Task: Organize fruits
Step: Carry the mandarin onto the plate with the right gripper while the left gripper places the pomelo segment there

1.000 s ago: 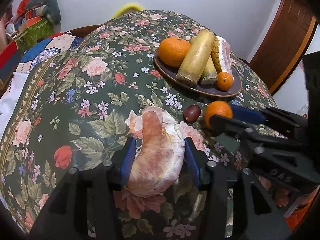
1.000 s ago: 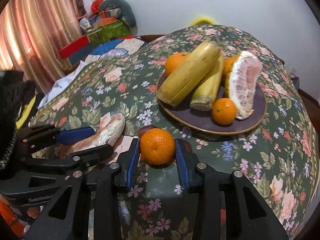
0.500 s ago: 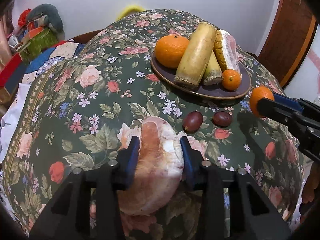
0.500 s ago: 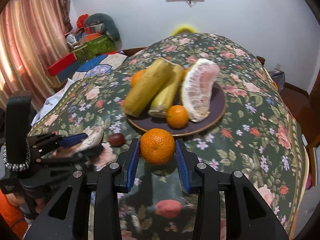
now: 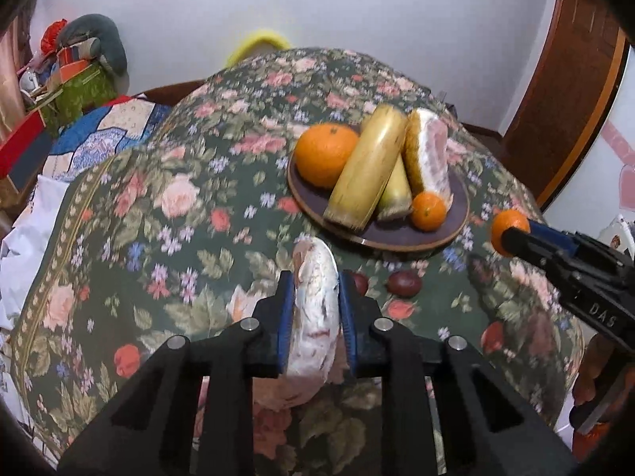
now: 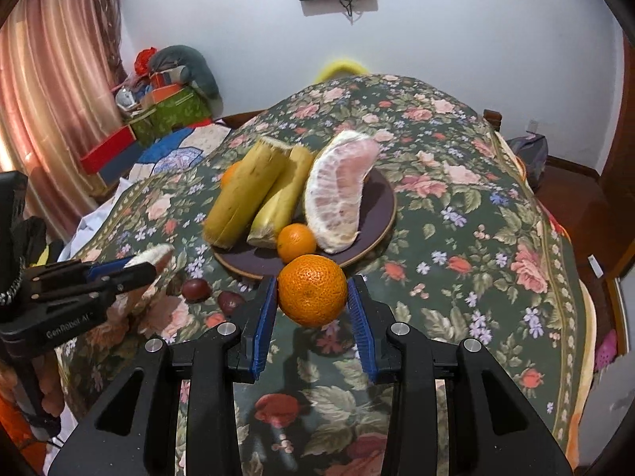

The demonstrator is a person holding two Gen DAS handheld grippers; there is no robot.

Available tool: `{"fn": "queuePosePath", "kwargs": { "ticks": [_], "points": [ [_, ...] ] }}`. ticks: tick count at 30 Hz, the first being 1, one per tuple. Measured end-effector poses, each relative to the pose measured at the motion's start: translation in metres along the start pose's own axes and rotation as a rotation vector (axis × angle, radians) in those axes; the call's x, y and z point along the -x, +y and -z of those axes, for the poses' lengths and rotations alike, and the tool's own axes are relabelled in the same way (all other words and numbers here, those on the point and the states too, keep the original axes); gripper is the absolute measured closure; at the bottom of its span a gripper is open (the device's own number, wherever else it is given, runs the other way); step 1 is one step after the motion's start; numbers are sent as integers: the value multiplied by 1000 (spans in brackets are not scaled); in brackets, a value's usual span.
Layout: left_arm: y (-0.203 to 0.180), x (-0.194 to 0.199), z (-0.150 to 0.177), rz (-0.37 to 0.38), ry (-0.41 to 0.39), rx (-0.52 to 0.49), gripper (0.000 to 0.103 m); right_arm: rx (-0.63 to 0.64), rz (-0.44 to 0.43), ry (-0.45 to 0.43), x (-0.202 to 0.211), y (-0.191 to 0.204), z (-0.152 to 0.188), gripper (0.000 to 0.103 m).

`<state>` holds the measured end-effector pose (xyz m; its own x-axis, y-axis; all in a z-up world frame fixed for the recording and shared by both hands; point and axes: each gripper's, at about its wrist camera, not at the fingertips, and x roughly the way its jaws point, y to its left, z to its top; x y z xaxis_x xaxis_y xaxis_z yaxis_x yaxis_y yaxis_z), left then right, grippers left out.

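Observation:
My left gripper holds a peeled pomelo wedge just above the floral cloth, its jaws closing tight with the blue pads pressing both sides. My right gripper is shut on a mandarin, held in the air just in front of the dark plate. The plate carries a large orange, two yellow-green stalk pieces, another pomelo wedge and a small mandarin. In the left wrist view the right gripper hangs to the right of the plate.
Two dark purple fruits lie on the tablecloth between the grippers and the plate. Boxes and bundled cloth are piled at the back left by a curtain. A wooden door stands at the right.
The left jaws closed onto the pomelo wedge and raised it off the cloth. The right gripper carried its mandarin up and away from the two dark fruits, toward the plate's near side.

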<state>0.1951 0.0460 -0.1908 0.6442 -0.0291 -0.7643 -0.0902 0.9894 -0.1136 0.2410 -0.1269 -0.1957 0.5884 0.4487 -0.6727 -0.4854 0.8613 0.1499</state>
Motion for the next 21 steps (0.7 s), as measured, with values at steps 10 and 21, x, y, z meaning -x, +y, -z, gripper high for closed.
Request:
{"fn": "queuePosePath", "kwargs": {
  "ticks": [10,21],
  "points": [
    [-20,16,-24,70,-70,-16,82,-7,16,-23,2,-10,-9,70],
    [-45,5,-54,113,-112,-42,82,-14,17,-39,-10,-23,-23,70]
  ]
}}
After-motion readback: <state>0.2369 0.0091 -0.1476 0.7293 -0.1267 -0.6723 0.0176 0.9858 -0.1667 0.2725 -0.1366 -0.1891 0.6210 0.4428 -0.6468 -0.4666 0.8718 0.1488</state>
